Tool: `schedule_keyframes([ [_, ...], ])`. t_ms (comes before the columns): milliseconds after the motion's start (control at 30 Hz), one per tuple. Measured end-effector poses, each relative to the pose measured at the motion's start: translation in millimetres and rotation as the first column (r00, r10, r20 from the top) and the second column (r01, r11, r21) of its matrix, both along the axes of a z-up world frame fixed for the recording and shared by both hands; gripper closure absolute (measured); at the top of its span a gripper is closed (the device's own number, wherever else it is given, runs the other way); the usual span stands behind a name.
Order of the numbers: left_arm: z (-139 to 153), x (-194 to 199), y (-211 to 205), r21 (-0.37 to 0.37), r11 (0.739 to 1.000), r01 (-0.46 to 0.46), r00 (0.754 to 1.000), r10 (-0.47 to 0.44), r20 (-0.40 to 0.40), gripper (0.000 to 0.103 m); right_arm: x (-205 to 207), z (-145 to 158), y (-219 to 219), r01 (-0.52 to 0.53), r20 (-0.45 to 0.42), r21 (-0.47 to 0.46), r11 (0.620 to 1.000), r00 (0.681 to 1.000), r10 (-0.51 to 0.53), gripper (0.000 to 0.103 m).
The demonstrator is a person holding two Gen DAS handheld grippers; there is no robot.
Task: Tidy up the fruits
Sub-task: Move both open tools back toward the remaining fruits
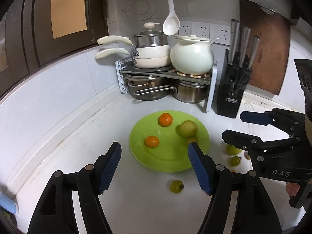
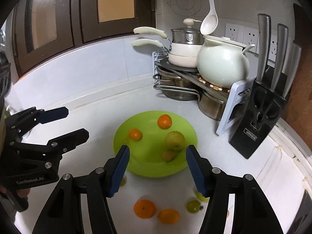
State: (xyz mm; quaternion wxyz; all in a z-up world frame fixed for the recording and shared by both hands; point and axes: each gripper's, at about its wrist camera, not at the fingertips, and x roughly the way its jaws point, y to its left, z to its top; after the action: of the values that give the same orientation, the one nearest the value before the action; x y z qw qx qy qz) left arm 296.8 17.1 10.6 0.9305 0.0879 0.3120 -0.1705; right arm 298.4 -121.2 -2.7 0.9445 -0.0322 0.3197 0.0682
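A green plate [image 1: 167, 161] [image 2: 144, 167] lies on the white counter. On it are two oranges [image 1: 165, 119] [image 1: 151, 141] [image 2: 164, 121] [image 2: 135, 134], a yellow-green pear [image 1: 188, 128] [image 2: 175, 140] and a small yellowish fruit [image 2: 168, 155]. Small green fruits lie off the plate [image 1: 176, 186] [image 1: 234, 160] [image 2: 193, 206]. Two more oranges [image 2: 144, 208] [image 2: 168, 216] lie on the counter under my right gripper. My left gripper [image 1: 155, 167] is open and empty above the plate's near edge. My right gripper [image 2: 157, 172] is open and empty, and it also shows in the left wrist view [image 1: 232, 125].
A pot rack [image 1: 165, 72] with pans and a white pot [image 1: 192, 55] stands in the corner. A black knife block [image 1: 233, 89] [image 2: 257, 117] stands to the plate's right, with a brown cutting board [image 1: 267, 46] behind it. A wall runs along the left.
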Motion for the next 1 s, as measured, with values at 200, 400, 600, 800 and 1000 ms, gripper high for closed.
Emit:
schedule_keyframes([
  [200,-9.3,-18.2,3.4,0.023,0.999,0.043,0.999,-0.042,-0.019,0.029,-21.5,-5.1,7.9,0.013,0.019,-0.026,1.0,1.0,-0.012,0.042],
  [400,-20.5,-30.7,8.8,0.032,0.997,0.072,0.997,-0.071,-0.035,0.029,-34.8,-17.5,15.2,0.02,-0.013,-0.038,0.999,1.0,-0.021,0.042],
  [600,-35.9,-39.6,10.5,0.052,0.995,0.09,0.996,-0.089,-0.024,0.029,-50.5,-35.0,22.2,0.033,-0.028,-0.059,0.998,0.999,-0.034,0.042],
  [800,-60.7,-42.1,0.6,0.114,0.985,0.125,0.991,-0.12,-0.052,0.029,-56.3,-55.1,22.2,0.035,-0.075,-0.092,0.995,0.996,-0.042,0.042],
  [1000,-80.3,-43.0,-7.2,0.157,0.976,0.154,0.988,-0.148,-0.051,0.029,-55.7,-72.3,23.2,0.019,-0.103,-0.17,0.985,0.994,-0.037,0.042],
])
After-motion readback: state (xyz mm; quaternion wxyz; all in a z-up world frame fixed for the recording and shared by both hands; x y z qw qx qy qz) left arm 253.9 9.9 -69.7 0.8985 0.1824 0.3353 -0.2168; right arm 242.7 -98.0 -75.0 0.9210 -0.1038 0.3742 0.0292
